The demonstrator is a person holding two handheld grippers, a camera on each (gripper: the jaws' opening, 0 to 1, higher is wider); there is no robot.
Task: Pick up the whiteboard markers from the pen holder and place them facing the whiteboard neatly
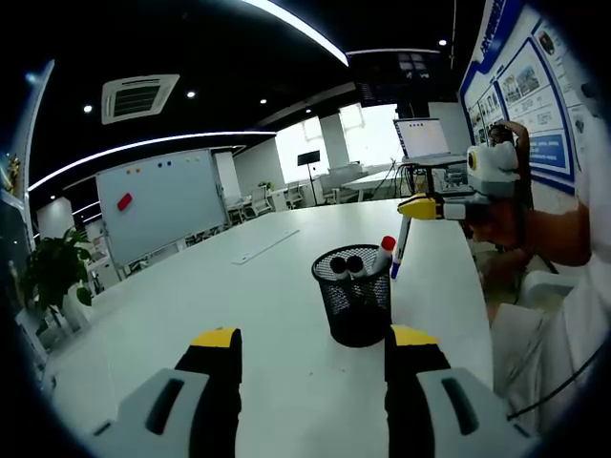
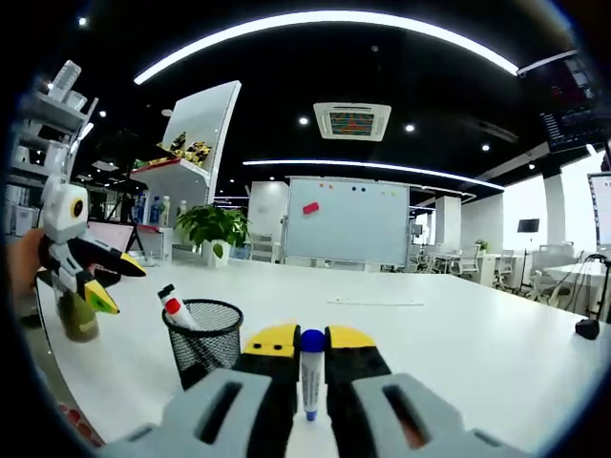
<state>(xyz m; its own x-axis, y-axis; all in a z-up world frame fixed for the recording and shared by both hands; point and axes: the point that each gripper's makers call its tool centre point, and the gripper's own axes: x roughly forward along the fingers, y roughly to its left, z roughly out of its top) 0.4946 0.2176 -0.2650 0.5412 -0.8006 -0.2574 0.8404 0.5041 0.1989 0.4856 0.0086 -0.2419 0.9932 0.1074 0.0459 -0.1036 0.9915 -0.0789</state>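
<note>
The right gripper is clamped on a blue-capped marker, which stands upright between its yellow-tipped jaws with the cap on top. The same gripper appears in the left gripper view, holding that marker raised just beside the black mesh pen holder, on the holder's far right side. The left gripper is released, its jaws spread wide with nothing between them, low over the white table on the near side of the holder. Two dark-capped markers and a red-capped marker stand in the holder. The whiteboard stands well beyond the holder, past the table's far end; a long white strip lies on the table between them.
</note>
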